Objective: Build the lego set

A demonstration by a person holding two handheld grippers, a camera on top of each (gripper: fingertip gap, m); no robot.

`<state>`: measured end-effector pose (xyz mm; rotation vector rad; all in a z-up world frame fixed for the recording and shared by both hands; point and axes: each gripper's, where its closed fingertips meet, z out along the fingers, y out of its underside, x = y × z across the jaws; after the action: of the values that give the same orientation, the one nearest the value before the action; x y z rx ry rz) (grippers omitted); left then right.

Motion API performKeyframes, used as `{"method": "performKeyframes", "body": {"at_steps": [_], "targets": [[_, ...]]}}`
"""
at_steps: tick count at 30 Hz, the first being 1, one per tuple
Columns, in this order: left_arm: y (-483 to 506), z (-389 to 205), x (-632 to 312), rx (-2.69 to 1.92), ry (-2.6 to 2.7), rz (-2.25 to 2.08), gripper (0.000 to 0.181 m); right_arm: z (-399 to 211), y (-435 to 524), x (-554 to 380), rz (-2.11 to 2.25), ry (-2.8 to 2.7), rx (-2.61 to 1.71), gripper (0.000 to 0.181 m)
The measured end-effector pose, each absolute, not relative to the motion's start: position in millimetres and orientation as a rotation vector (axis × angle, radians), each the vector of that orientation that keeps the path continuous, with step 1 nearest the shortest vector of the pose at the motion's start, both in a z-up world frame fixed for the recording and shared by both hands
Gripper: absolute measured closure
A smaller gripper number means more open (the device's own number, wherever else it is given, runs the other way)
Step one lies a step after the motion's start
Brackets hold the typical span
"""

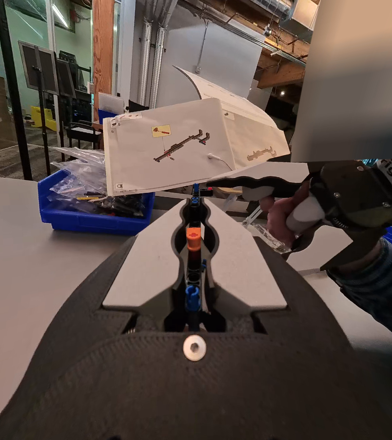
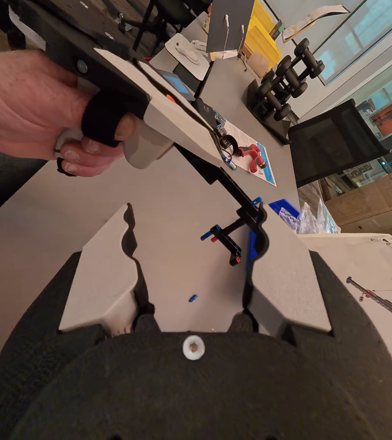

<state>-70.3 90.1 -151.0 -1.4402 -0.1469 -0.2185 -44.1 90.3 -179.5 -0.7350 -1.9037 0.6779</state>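
Note:
My left gripper [image 1: 195, 202] is shut on a long black lego beam [image 1: 193, 269] that runs along its fingers and sticks out past the tips. An orange piece [image 1: 193, 238] and a blue pin [image 1: 192, 297] sit on the beam. In the right wrist view the left gripper [image 2: 217, 154] holds the beam [image 2: 235, 188] slanting down above the table. The beam's far end carries an L-shaped black part [image 2: 226, 240] with blue and red pins. My right gripper [image 2: 195, 214] is open around that end; its right finger [image 2: 261, 221] is at the beam. It shows from the side in the left wrist view [image 1: 218, 182]. A loose blue pin [image 2: 193, 298] lies on the table.
The open instruction booklet [image 1: 166, 147] stands behind a blue bin [image 1: 90, 219] of bagged parts on the grey table [image 1: 23, 238]. In the right wrist view a dumbbell rack [image 2: 283, 78], a red tool [image 2: 252, 157] on a sheet and a black chair [image 2: 333, 142] are farther off.

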Motion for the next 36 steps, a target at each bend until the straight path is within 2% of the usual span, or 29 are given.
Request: {"method": "performKeyframes", "body": {"at_steps": [36], "targets": [[94.4, -150.6, -63.1, -1.454, -0.126, -0.204, 0.176, -186.5, 66.8, -40.6, 0.697, -1.969, -0.675, 0.078]]}}
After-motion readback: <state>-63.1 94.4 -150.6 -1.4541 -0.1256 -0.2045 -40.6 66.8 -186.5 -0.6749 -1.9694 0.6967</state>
